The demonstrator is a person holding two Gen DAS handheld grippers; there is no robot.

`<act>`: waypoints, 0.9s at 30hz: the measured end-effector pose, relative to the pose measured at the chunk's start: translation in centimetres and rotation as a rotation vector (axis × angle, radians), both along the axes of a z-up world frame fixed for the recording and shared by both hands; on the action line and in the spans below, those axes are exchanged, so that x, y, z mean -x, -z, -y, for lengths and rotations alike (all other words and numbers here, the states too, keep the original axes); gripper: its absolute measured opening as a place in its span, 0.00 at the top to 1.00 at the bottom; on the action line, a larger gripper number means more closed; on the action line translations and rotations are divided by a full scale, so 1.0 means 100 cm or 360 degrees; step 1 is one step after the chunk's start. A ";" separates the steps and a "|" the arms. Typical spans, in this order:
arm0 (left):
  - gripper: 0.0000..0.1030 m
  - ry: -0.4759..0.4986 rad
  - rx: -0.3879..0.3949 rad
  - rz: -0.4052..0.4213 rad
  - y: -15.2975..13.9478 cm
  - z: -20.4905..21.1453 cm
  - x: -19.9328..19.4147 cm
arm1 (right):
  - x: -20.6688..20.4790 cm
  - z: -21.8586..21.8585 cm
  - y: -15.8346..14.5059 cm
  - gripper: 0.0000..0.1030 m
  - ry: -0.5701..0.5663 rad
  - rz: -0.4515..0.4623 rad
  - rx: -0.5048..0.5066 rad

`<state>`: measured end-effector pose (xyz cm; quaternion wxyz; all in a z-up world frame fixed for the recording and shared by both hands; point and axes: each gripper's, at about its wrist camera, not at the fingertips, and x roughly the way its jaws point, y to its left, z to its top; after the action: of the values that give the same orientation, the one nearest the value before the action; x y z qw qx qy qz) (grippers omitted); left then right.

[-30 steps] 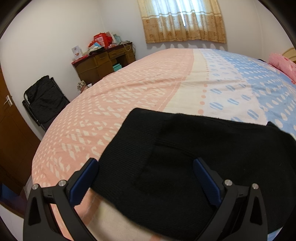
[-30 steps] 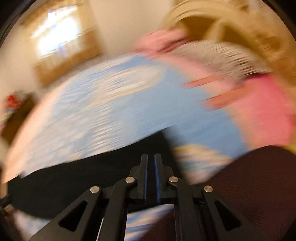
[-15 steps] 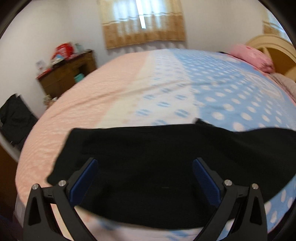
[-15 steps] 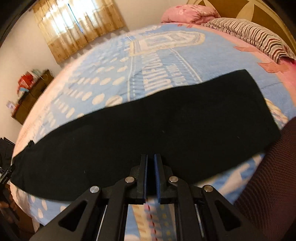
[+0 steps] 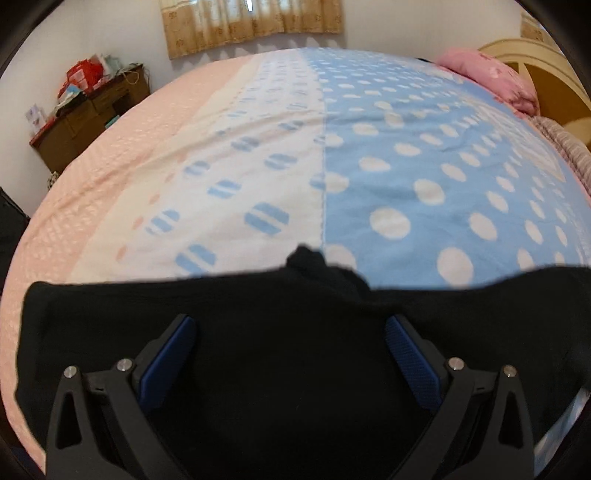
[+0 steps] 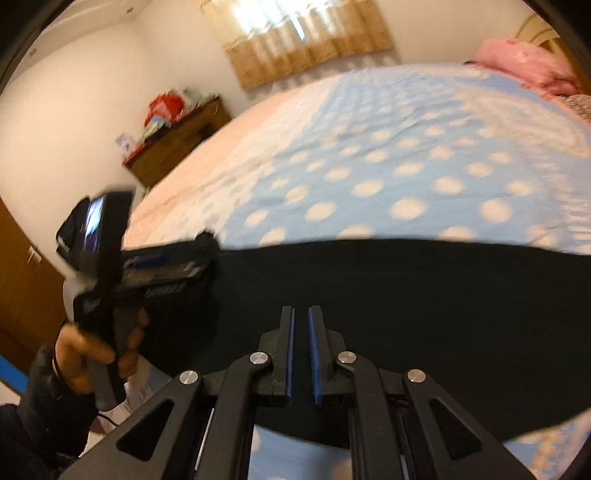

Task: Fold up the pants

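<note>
Black pants lie flat along the near edge of the bed, folded lengthwise into a long band; they also show in the right wrist view. A small bump of cloth sticks up at their far edge. My left gripper is open and empty, its blue pads wide apart over the waist end. In the right wrist view the left gripper is held in a gloved hand at the pants' left end. My right gripper is shut with nothing between its fingers, above the middle of the pants.
The bed has a pink, white and blue dotted cover. A pink pillow and headboard are at the far right. A cluttered wooden desk stands by the left wall. Curtains hang behind the bed.
The left gripper has swung right along the pants, from the waist corner toward the crotch. The right gripper has turned left, from the leg end to the middle. Both kept their states.
</note>
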<state>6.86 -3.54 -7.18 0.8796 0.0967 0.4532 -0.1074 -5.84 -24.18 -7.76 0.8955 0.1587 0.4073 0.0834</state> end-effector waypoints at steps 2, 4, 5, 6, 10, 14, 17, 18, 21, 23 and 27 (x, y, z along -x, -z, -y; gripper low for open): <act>0.00 -0.0002 -0.0029 0.0039 0.000 0.005 -0.006 | -0.007 -0.010 0.018 0.92 -0.0006 -0.0101 0.0015; 0.00 -0.0052 0.0043 0.0025 0.002 0.003 -0.013 | -0.004 -0.015 0.025 0.92 0.0008 -0.0068 0.0045; 0.00 -0.0090 0.0060 0.0026 0.002 0.001 -0.017 | -0.003 -0.016 0.025 0.92 0.0005 -0.0058 0.0060; 0.00 -0.0121 0.0031 0.0008 0.003 0.001 -0.019 | -0.003 -0.016 0.024 0.92 -0.0002 -0.0066 0.0061; 0.00 -0.0087 0.0057 -0.0027 -0.013 -0.002 -0.005 | 0.013 -0.004 0.008 0.92 0.0028 0.0044 0.0005; 0.00 0.0003 0.0244 0.0030 -0.026 -0.003 0.032 | 0.012 0.005 0.021 0.92 0.0081 -0.0042 0.0065; 0.00 0.0080 0.0298 0.0057 -0.024 0.005 0.055 | 0.020 0.023 0.017 0.92 0.0130 -0.0027 -0.0058; 0.00 0.0100 0.0292 0.0088 -0.024 0.006 0.062 | 0.027 0.033 0.008 0.92 0.0176 0.0026 -0.0072; 0.00 0.0172 0.0194 0.0223 -0.028 0.013 0.083 | 0.060 0.083 -0.033 0.92 0.0417 0.0272 -0.0034; 0.00 0.0209 0.0142 0.0251 -0.025 0.019 0.074 | 0.082 0.127 -0.053 0.79 0.0608 0.0353 0.0027; 0.00 0.0181 0.0085 0.0173 -0.007 0.022 0.060 | 0.129 0.232 -0.060 0.31 0.1025 0.0359 -0.0001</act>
<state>0.89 -5.78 -6.44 0.8976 0.1044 0.3957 -0.1638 -18.78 -47.42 -1.79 0.9153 0.2692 0.2346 -0.1864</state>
